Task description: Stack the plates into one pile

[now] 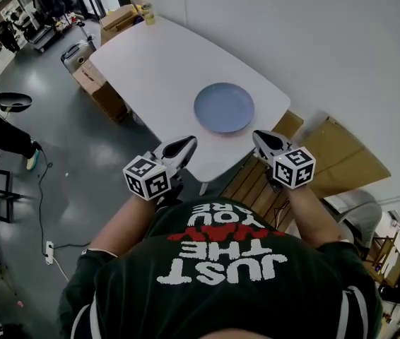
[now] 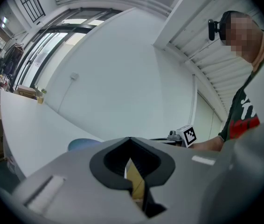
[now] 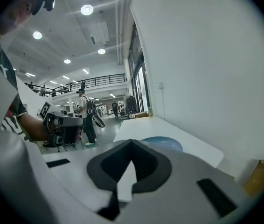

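With the plates (image 1: 223, 108) piled on the desk (image 1: 150, 62), the left gripper (image 1: 186, 145) and right gripper (image 1: 261, 140), jaws pressed together and empty, should hover clear.

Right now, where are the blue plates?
Head view: blue plates on the white table near its edge, just beyond the left gripper and right gripper.

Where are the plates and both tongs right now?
plates (image 1: 223, 108): head view, middle of the top plate.
left tongs (image 1: 190, 141): head view, front tip, where the closed jaws meet.
right tongs (image 1: 256, 134): head view, front tip, where the closed jaws meet.
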`<state>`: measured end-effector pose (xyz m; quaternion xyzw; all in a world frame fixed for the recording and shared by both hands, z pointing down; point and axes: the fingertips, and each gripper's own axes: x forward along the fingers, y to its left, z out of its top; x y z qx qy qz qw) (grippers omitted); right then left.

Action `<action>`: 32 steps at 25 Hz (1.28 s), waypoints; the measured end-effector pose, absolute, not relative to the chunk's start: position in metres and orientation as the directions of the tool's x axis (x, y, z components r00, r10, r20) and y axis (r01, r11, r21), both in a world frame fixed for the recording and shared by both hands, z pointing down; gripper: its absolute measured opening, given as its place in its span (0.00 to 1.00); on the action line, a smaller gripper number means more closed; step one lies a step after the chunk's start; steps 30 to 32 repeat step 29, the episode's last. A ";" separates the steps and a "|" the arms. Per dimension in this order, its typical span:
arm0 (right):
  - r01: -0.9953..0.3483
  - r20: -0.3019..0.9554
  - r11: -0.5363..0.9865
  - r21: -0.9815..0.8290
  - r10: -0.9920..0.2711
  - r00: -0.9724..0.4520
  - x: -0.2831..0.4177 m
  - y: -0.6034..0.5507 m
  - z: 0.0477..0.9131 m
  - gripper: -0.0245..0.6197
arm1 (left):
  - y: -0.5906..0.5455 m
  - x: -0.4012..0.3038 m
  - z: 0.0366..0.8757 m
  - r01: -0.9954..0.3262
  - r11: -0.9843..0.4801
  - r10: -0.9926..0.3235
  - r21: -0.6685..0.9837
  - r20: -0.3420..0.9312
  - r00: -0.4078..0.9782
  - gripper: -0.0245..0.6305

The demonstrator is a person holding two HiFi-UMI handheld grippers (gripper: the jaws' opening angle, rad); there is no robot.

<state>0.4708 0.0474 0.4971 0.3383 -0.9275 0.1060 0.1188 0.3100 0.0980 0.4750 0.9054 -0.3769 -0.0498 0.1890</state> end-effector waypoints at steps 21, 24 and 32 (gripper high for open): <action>-0.635 0.349 0.771 -0.057 -0.580 -0.736 0.475 0.047 0.507 0.05 | 0.092 0.316 0.477 -0.662 -0.641 -0.701 0.389 0.054 0.711 0.04; -0.632 0.352 0.773 -0.049 -0.579 -0.736 0.475 0.046 0.505 0.05 | 0.092 0.317 0.477 -0.662 -0.640 -0.702 0.391 0.055 0.710 0.04; -0.631 0.357 0.775 -0.042 -0.578 -0.734 0.479 0.047 0.506 0.05 | 0.091 0.320 0.477 -0.660 -0.644 -0.699 0.387 0.054 0.713 0.04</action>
